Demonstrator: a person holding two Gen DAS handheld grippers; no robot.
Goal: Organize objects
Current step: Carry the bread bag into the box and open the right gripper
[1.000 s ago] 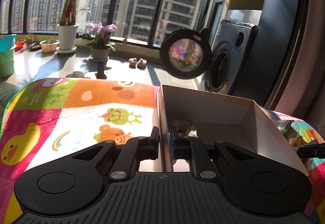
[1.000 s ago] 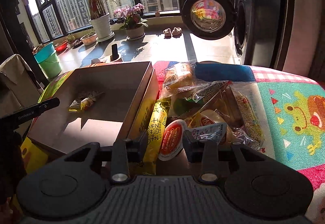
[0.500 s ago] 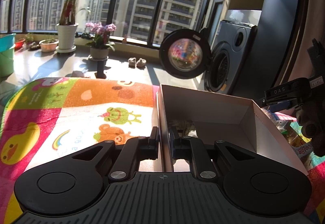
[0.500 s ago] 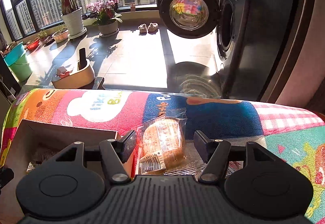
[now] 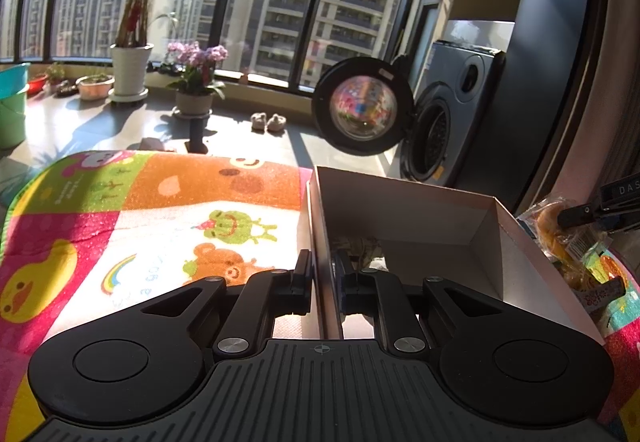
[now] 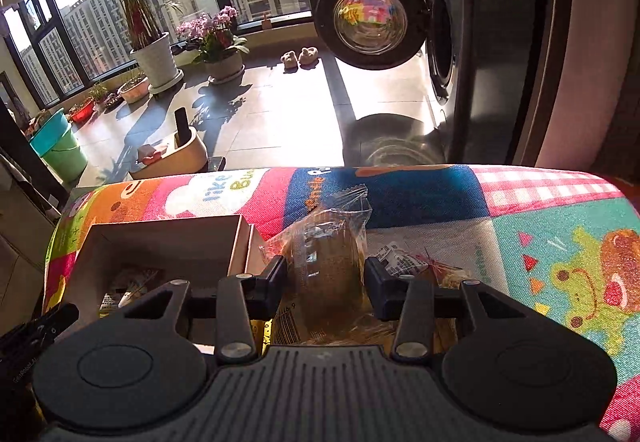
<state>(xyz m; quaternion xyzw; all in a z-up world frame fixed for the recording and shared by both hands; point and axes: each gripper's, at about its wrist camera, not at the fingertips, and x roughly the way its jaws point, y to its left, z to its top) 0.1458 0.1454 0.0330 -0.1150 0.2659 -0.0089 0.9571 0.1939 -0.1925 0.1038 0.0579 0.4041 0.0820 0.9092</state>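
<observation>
Steadying the open white cardboard box (image 5: 420,226) is the left gripper's (image 5: 324,282) job: its two black fingers are clenched on the box's near side wall, one inside, one outside, pinning the box on the bright cartoon-print play mat (image 5: 160,217).

The right gripper (image 6: 325,282) carries the task's item, a clear-plastic-wrapped golden-brown bread roll (image 6: 328,266). The packet stands between the fingers, just right of the box's corner and above a loose heap of other snack packets (image 6: 412,266) on the mat. From the left wrist view the roll (image 5: 554,219) hangs off the right gripper's finger beyond the box's far wall, so it seems grasped and lifted, though the crinkled wrapper hides the exact contact at the pads.

To do this step well, I would carry the roll leftward over the box rim with enough height that the dangling wrapper does not snag the wall, then lower it toward the bare part of the box floor, clear of the packets (image 6: 124,282) already lying in the near corner. The left fingers should stay tight so the light box does not slide or tip. Release only once the roll is down inside; squeezing harder risks crushing soft bread.
</observation>
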